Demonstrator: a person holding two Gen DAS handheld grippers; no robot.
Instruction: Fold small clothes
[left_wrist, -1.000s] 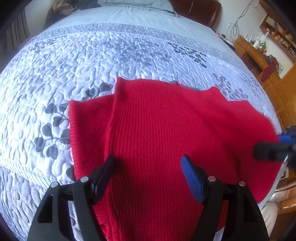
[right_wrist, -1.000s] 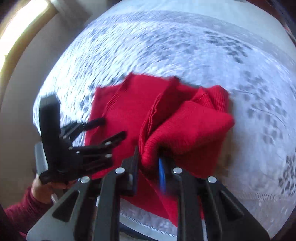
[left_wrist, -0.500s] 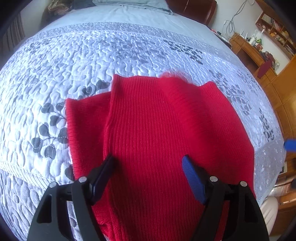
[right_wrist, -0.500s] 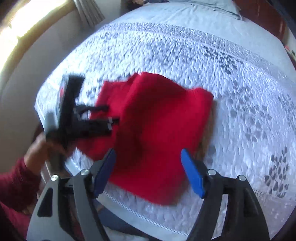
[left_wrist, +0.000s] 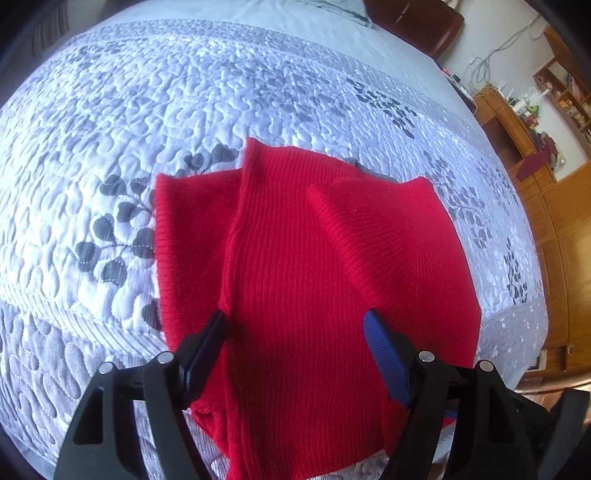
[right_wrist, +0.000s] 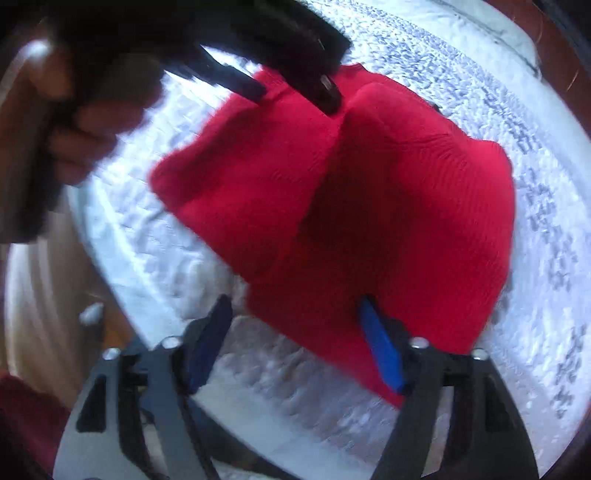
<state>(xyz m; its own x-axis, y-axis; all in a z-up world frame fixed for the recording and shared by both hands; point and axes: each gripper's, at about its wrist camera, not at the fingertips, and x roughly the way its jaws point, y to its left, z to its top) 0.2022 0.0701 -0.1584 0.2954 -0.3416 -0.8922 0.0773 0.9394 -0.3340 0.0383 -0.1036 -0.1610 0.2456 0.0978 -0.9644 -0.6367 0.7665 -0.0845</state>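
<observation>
From the left wrist, the left gripper (left_wrist: 295, 328) hangs with jaws wide apart, gripping nothing, over the near part of the red ribbed knit garment (left_wrist: 317, 266), which lies partly folded on the white quilted, grey-leaf bed cover (left_wrist: 147, 110), its ribs and long axis running away from the near edge. From the right wrist, blurred, the right gripper (right_wrist: 295, 325) has jaws that have just been closing yet stand apart, the garment's near edge between them, probably for the next fold.

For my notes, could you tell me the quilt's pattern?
White quilt with grey leaf sprigs; left wrist view.

Bright daylight fills the room; the left view stays sharp, the right smears, edges bulge toward twelve o'clock.
</observation>
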